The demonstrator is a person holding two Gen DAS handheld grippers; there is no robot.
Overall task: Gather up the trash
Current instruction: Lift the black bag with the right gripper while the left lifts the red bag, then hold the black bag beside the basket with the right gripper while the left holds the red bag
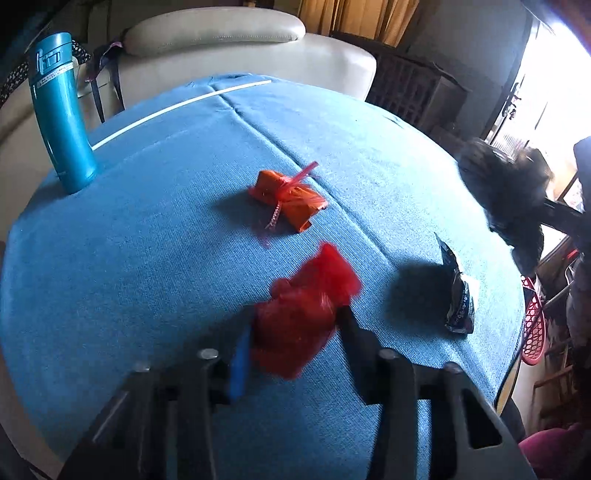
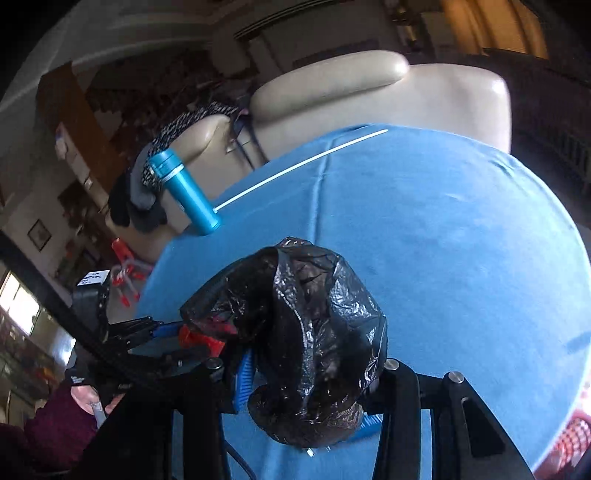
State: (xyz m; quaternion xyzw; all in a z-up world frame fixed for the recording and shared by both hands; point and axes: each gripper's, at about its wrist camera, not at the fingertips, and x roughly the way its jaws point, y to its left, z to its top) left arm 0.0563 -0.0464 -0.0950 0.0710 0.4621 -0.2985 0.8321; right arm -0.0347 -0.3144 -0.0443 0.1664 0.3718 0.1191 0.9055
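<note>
Cream armchair [image 1: 236, 48], ochre curtains [image 1: 354, 18], bright window [image 1: 550, 85]

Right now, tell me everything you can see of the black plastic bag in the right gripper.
The black plastic bag is thin, glossy, crinkled film, bunched into a lump. The right gripper is shut on it, with the bulk bulging above the fingers and a fold hanging below, over the blue cloth. Something red shows at its left edge. In the left wrist view it is a dark blur at the right.
</note>
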